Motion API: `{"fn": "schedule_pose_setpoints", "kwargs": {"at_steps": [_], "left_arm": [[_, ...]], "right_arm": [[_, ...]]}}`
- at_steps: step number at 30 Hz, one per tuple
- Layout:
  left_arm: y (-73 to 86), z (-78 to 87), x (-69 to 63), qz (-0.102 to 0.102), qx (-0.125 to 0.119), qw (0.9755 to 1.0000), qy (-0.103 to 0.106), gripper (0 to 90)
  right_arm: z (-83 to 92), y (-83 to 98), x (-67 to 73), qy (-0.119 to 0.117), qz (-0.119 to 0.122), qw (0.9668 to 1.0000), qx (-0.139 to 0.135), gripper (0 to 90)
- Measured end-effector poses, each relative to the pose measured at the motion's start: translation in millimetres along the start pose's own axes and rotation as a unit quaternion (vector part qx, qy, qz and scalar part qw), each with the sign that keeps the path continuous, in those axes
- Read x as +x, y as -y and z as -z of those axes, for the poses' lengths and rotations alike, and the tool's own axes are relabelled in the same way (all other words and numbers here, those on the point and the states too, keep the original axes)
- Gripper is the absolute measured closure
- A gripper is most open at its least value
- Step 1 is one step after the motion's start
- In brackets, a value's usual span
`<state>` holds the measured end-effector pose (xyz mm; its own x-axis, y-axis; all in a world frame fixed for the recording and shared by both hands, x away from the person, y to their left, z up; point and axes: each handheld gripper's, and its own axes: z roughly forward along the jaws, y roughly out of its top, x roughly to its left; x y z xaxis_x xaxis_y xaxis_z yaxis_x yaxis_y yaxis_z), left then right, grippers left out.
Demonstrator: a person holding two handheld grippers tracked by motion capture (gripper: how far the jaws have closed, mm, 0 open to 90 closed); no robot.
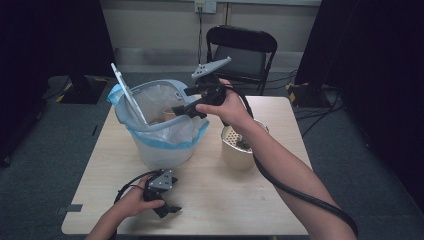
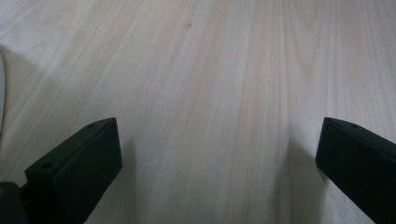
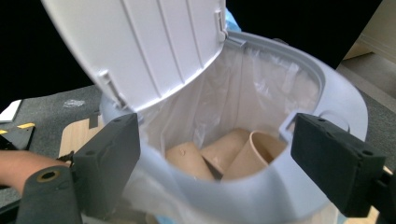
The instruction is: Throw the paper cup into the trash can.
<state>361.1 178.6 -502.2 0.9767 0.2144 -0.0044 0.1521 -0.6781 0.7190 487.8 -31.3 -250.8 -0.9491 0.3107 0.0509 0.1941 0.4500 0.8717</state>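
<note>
— Bare pale wooden table (image 2: 201,93) is seen between the left gripper (image 1: 167,210)'s parted, empty jaws.

— Paper cups (image 3: 224,156) are seen inside the lined bin (image 3: 299,196), beyond the right gripper (image 1: 182,109)'s wide-apart jaws; lid (image 3: 144,46) raised above.

A black folding chair (image 1: 242,50) stands behind the wooden surface (image 1: 210,200); a perforated beige container (image 1: 239,147) sits on it.
</note>
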Motion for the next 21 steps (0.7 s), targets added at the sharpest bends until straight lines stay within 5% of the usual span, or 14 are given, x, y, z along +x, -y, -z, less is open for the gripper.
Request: {"fn": "schedule_pose_setpoints", "kwargs": {"at_steps": [12,21], "left_arm": [[0.0,-0.1,0.0,0.0,0.0,1.0,0.0,0.0],[0.0,-0.1,0.0,0.0,0.0,1.0,0.0,0.0]], "right_arm": [[25.0,33.6,5.4,0.005,-0.011,0.9999,0.001,14.5],[27.7,59.9,11.6,0.006,-0.004,0.9998,0.019,14.5]]}}
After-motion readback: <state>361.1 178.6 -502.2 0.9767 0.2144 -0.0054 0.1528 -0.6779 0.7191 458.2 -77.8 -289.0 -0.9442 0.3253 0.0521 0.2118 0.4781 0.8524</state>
